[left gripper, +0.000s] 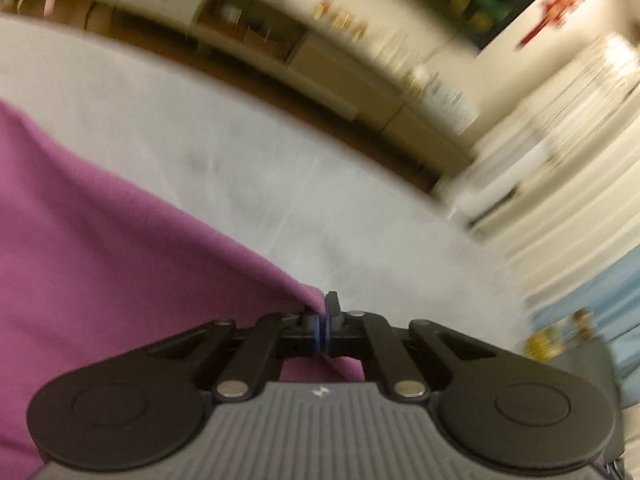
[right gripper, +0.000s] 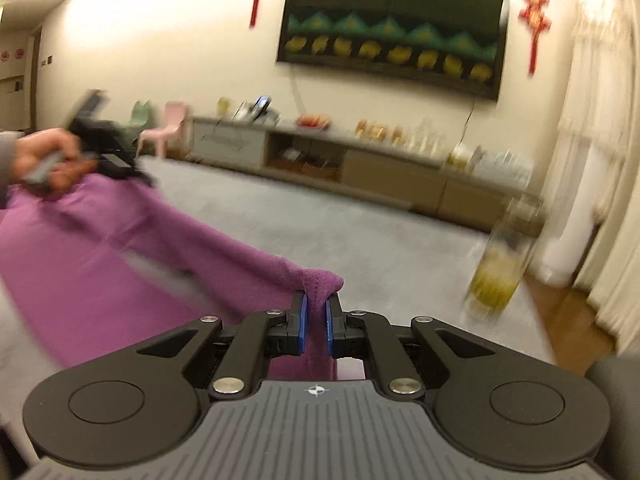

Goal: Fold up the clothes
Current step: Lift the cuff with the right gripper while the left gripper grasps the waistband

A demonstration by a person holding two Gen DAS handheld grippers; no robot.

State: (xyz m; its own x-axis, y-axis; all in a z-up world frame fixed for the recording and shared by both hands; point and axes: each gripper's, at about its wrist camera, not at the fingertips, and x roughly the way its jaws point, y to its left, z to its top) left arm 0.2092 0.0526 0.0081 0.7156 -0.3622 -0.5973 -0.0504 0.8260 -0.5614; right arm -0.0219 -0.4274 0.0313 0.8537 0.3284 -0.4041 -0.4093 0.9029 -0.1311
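No text, label, brand or number is legible in either view.

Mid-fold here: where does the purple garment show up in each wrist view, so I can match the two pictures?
Left wrist: the purple garment fills the left half, its corner pinched in the left claw at bottom centre.
Right wrist: the purple garment stretches from left edge to centre, its folded edge clamped in the right claw.
Shared landmark: the long low cabinet against the far wall.

Home living room; wall TV (red knot ornaments flanking); low sideboard
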